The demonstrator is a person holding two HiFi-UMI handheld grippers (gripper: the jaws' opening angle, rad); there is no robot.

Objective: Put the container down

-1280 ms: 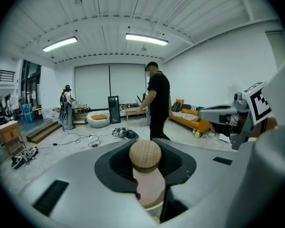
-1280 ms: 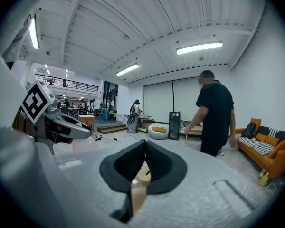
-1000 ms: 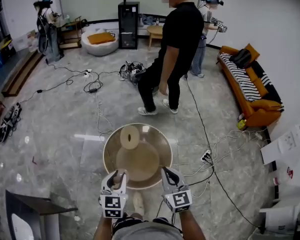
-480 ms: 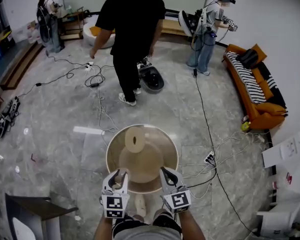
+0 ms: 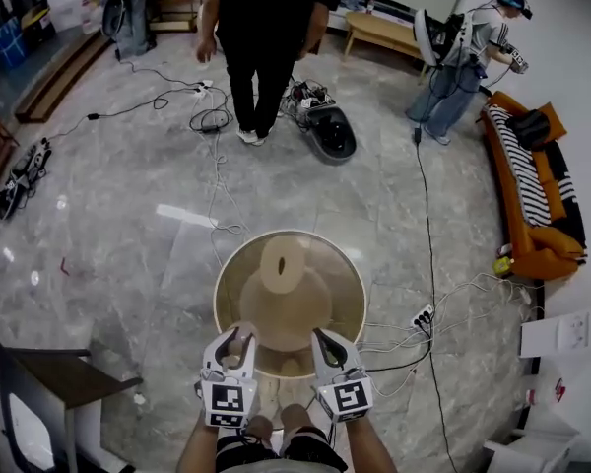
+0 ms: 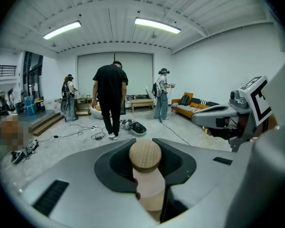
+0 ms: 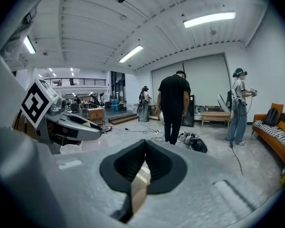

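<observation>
I hold the container (image 5: pixel 347 282) out in front of me, off the floor (image 5: pixel 118 235) as far as I can judge, so the putting-down is barely begun; my left gripper (image 5: pixel 233 345) is clamped on a wooden knob (image 6: pixel 145 156) at its near edge; my right gripper (image 5: pixel 327 347) pinches the thin rim beside it; next, I reckon, both hands must sink together and level, clear of the cables (image 5: pixel 399 335), releasing only once it rests

The person in black (image 5: pixel 266 28) has stepped farther from the container (image 5: pixel 341 286).
</observation>
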